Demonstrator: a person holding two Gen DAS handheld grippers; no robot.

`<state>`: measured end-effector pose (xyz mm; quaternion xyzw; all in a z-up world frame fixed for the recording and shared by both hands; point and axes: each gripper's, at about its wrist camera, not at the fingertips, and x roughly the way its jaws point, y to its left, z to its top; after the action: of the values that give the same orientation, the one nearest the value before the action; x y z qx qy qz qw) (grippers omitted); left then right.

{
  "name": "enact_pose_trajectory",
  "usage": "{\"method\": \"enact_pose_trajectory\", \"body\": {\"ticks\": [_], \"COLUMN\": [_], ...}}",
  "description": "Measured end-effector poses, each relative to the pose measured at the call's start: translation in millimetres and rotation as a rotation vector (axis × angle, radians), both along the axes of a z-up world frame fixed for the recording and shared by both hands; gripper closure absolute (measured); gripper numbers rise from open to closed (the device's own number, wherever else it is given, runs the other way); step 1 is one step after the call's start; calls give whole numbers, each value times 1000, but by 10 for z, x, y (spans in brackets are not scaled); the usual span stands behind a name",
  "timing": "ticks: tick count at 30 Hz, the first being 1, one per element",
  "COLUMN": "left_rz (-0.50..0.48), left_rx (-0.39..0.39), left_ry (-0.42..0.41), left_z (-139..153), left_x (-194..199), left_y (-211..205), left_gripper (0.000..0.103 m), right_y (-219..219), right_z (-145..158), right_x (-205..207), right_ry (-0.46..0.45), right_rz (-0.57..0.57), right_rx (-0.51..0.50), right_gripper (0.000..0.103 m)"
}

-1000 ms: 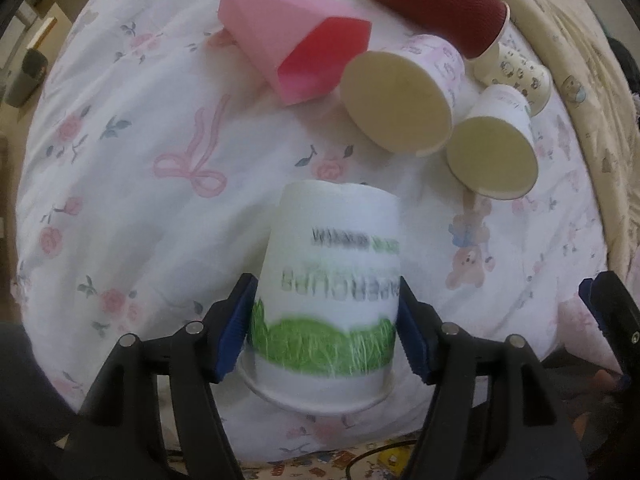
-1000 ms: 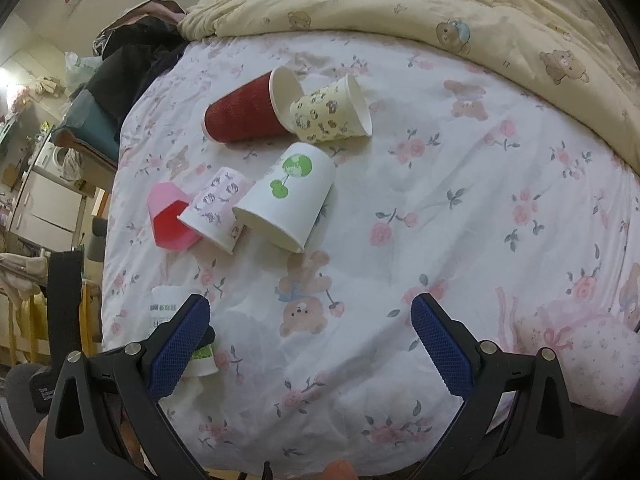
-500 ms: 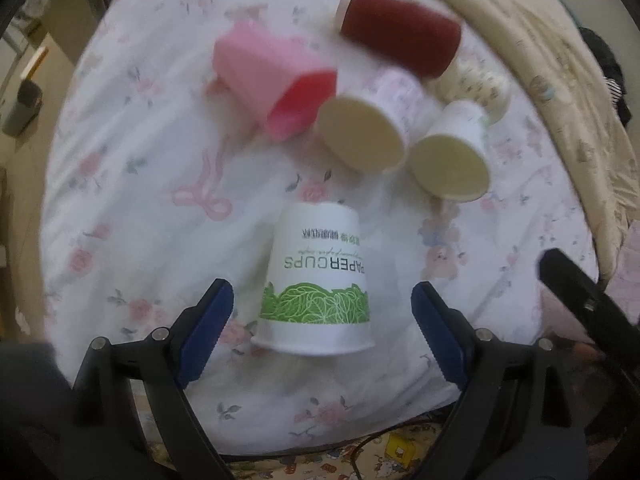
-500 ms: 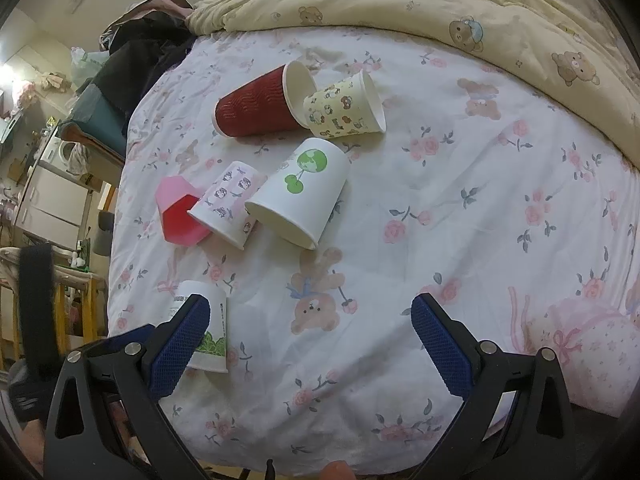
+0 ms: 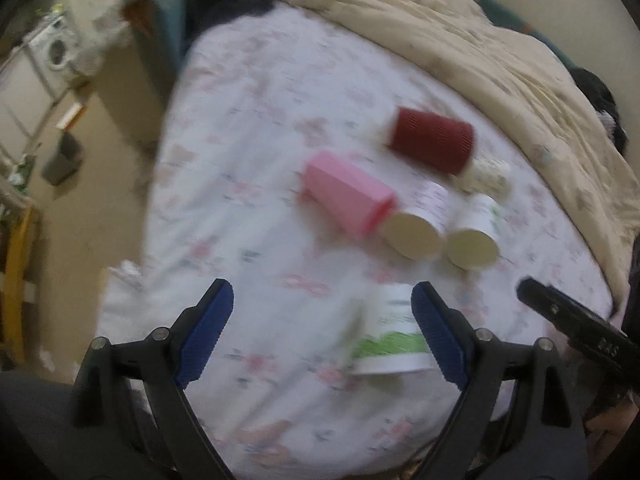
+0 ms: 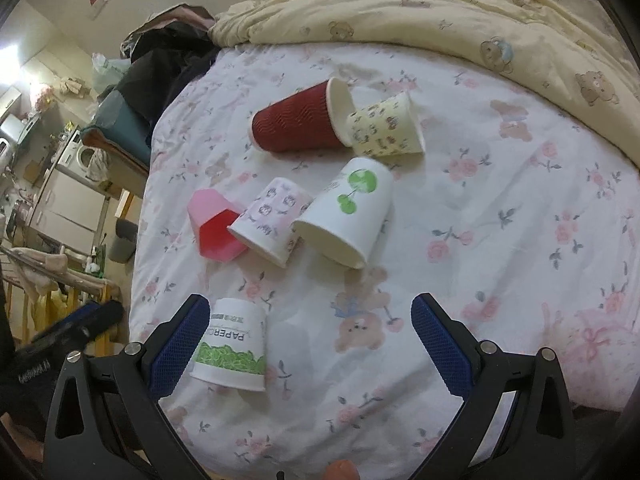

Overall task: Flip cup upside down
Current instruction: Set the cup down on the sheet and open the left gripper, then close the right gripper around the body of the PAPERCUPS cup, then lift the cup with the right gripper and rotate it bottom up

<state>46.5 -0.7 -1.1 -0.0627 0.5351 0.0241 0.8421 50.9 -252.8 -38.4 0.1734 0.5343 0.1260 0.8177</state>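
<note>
**Paper cup standing rim-down at the near edge of the bed**

We see the white paper cup with the green leaf band [image 6: 229, 346] standing mouth-down on the flowered sheet [image 6: 500, 208], low and left in the right wrist view, its print reading inverted. In the blurred left wrist view the same cup [image 5: 390, 334] sits low and right of centre, just beside the right-hand blue pad. Our left gripper [image 5: 322, 330] has its jaws spread wide and holds nothing. Our right gripper [image 6: 310, 344] is likewise spread wide and empty, the cup just inside its left-hand pad; we cannot tell whether they touch.

Higher in the right wrist frame five cups lie on their sides: a pink faceted one [image 6: 214, 226], a pale patterned one [image 6: 272, 218], a white one with green dots [image 6: 348, 216], a dark red ribbed one [image 6: 298, 120] and a yellow patterned one [image 6: 384, 128]. A cream quilt [image 6: 460, 8] fills the top
</note>
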Motion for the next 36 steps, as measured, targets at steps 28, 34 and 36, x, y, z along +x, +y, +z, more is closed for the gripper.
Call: {"method": "enact_pose_trajectory", "body": {"ticks": [28,34,36], "left_rz": [161,139,139], "left_rx": [-65,-61,-59], "left_ry": [148,144,139], "left_z": [-410,-415,-416], "left_x": [-39,-36,-32], "left_y": [646,575,568], "left_gripper": [14,14,14], "right_y": [1056,956,880], "right_z": [-966,-837,-729], "right_x": [422,410,405], "right_ry": [413,366,346], "right_rz": [170,182,185], "right_rx": [70,81,90], "right_gripper": [39,43,43]}}
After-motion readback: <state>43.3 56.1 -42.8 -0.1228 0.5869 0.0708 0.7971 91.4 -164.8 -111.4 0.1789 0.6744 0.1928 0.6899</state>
